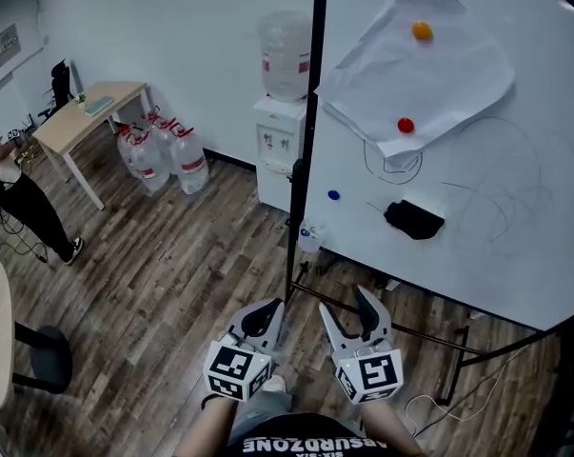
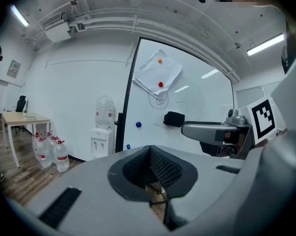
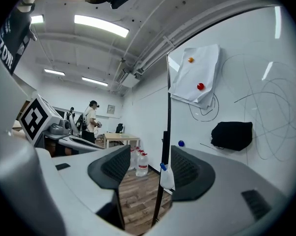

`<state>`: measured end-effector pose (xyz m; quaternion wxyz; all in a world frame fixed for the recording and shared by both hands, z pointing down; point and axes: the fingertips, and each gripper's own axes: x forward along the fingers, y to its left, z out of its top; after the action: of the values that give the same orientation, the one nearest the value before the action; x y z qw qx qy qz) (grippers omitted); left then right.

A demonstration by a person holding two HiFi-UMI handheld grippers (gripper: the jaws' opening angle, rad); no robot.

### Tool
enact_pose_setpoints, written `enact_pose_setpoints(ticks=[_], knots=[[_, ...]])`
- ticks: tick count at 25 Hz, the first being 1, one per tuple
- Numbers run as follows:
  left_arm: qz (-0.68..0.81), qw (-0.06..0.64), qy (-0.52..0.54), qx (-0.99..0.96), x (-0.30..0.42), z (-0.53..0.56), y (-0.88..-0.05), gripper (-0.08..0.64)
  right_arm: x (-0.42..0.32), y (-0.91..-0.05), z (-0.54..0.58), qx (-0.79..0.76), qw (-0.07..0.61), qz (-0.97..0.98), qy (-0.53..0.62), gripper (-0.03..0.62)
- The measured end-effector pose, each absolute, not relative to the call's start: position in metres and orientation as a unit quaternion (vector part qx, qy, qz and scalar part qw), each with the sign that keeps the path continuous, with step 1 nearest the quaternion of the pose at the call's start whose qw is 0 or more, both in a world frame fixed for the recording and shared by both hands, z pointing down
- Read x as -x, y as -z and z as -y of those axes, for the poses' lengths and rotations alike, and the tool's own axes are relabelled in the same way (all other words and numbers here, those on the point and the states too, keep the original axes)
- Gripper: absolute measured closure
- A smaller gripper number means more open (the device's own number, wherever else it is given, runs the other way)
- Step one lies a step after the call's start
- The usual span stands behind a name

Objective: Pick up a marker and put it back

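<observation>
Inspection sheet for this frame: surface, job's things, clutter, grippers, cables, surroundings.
Surface: whiteboard on a stand, pen scribbles on it.
Job's things: no marker made out.
Clutter: paper held by an orange magnet and a red magnet; blue magnet; black eraser; small bottle at the board's frame.
Grippers: left gripper shut, empty; right gripper open, empty; both short of the board.
Cables: white cable on the floor under the board.
Surroundings: water dispenser, jugs, table, a person at the left edge.
</observation>
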<state>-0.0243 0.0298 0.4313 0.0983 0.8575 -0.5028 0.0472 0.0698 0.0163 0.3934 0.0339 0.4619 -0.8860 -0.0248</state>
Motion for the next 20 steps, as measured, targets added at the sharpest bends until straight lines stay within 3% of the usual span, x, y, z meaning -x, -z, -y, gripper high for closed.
enact_pose_setpoints(ticks=[9,20], knots=[[0.487,0.093,-0.049,-0.867,0.059,0.023,-0.432,0.552,-0.052,-0.403,0.035,-0.494,0.047,0.868,0.034,0.359],[0.463,0.095,-0.059,-0.88,0.049,0.061,-0.444,0.552,-0.055,-0.423,0.077,-0.505,0.065,0.86,0.019,0.36]])
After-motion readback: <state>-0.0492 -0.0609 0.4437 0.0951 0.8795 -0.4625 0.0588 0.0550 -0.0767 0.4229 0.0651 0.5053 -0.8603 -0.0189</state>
